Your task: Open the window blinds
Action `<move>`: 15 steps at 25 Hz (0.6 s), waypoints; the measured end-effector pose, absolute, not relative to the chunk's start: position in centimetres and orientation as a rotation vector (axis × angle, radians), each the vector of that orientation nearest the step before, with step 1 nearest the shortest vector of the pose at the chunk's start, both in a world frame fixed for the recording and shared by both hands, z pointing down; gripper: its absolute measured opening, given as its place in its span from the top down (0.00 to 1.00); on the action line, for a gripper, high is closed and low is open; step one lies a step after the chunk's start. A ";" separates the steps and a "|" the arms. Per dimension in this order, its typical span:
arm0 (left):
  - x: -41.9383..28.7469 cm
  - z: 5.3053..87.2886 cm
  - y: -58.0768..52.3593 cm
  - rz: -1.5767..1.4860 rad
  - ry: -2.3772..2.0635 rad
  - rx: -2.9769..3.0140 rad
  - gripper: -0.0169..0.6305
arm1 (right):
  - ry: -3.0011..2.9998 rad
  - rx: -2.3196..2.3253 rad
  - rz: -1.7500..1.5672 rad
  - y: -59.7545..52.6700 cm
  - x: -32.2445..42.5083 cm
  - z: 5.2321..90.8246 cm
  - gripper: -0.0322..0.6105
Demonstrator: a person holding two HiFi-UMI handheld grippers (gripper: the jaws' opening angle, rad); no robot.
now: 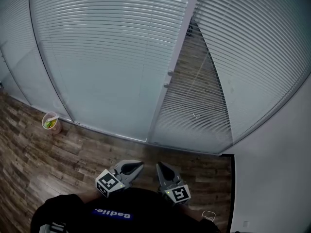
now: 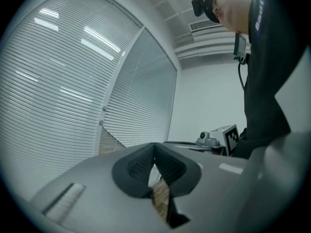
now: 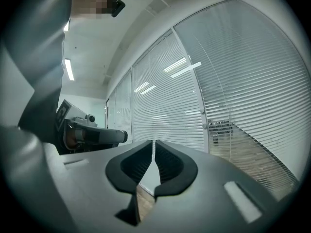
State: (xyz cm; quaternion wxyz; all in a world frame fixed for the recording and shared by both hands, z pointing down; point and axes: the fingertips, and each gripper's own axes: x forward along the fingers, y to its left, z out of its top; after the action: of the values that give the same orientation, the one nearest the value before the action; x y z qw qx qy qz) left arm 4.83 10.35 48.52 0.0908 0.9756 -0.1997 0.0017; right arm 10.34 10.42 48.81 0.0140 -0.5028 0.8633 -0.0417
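White slatted window blinds hang shut over the glass wall ahead; they also show in the left gripper view and the right gripper view. To the right of a white frame post, one blind has see-through slats, with wood floor visible behind it and a thin cord hanging in front. Both grippers are held low near the person's body, pointing level at the blinds and well short of them. My left gripper is shut and holds nothing. My right gripper shows a thin slit between its tips, with nothing in it.
A plastic cup with something green in it stands on the wood floor at the left, by the foot of the glass. A white wall closes the right side. Two small knobs sit on the frame post.
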 end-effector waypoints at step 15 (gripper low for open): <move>3.9 48.4 10.3 0.003 -0.608 2.889 0.97 | 2.687 -1.573 -0.123 9.9 10.0 48.3 0.91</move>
State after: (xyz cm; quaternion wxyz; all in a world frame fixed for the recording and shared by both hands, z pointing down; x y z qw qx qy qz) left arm 3.91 10.33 48.43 0.0946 0.9742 -0.2049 0.0012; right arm 10.01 9.94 48.26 0.0127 -0.5049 0.8622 -0.0396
